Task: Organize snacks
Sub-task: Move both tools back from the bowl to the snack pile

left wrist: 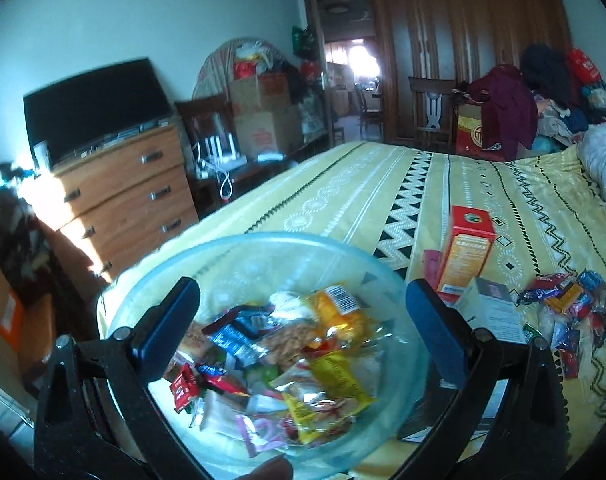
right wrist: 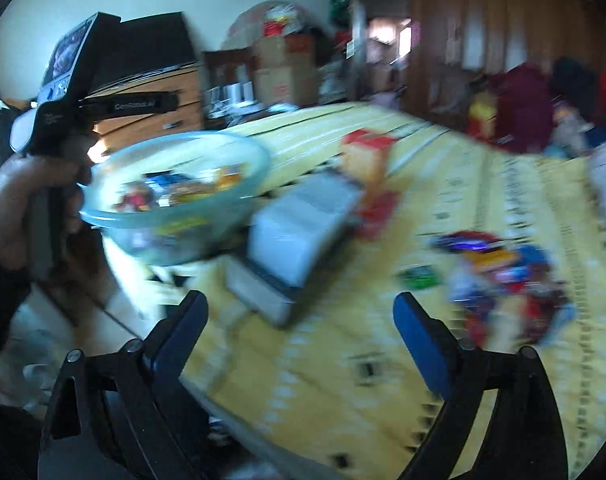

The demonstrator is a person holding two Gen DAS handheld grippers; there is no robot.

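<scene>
Glass bowl (left wrist: pixel 263 256) of wrapped snacks (left wrist: pixel 279 356) off the bedspread, over the near corner of the bed (left wrist: pixel 343 184), between the spread fingers of the left gripper (left wrist: pixel 303 316); grip on it impossible to tell. Right gripper (right wrist: pixel 299 320) released, wide, nothing between its fingers. Loose snack pile (right wrist: pixel 503 272) on the bedspread, right of 1 grey box (right wrist: pixel 303 224) and 1 red box (right wrist: pixel 367 152).

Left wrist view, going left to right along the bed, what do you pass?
Glass bowl of snacks → red and orange box → loose pile of wrapped snacks.
</scene>
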